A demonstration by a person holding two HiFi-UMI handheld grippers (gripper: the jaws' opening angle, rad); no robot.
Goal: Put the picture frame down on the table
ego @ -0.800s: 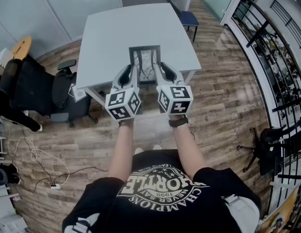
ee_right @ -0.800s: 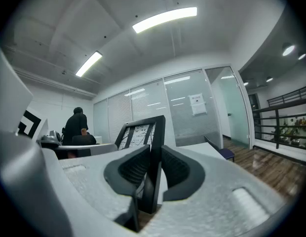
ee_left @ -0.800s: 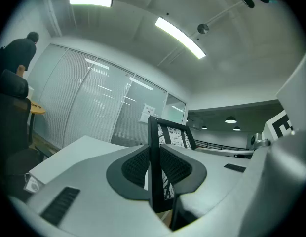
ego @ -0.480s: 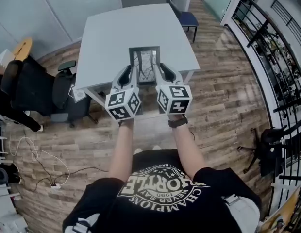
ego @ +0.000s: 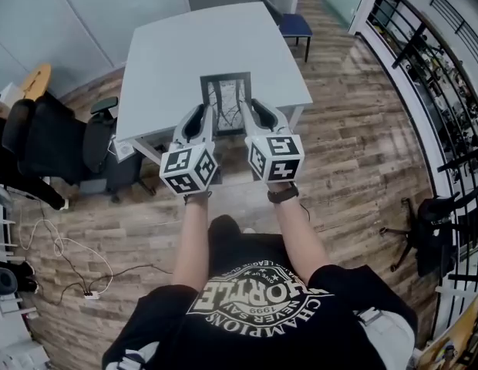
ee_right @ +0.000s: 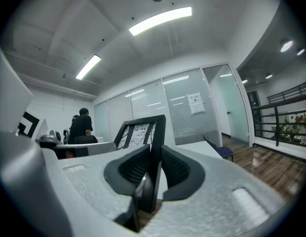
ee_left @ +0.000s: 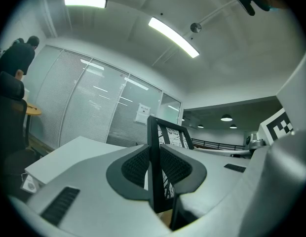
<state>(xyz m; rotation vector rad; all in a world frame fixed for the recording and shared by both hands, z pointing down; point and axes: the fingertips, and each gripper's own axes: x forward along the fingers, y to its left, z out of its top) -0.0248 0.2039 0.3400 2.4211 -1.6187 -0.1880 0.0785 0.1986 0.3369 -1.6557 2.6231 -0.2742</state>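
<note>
A black picture frame (ego: 225, 102) with a black-and-white print is held between both grippers above the near edge of the white table (ego: 177, 52). My left gripper (ego: 209, 123) is shut on the frame's left side bar (ee_left: 155, 167). My right gripper (ego: 245, 119) is shut on its right side bar (ee_right: 154, 167). In both gripper views the frame rises upright between the jaws, its printed picture (ee_left: 170, 135) facing the other gripper. The frame's lower edge is hidden behind the grippers.
A blue chair (ego: 289, 23) stands at the table's far right corner. A black office chair (ego: 54, 133) sits left of the table. A black railing (ego: 447, 75) runs along the right. Cables (ego: 62, 260) lie on the wooden floor. A person (ee_right: 81, 125) stands in the background.
Both grippers and the frame have moved slightly forward over the table's near edge. The person has stepped closer. Both grips are unchanged.
</note>
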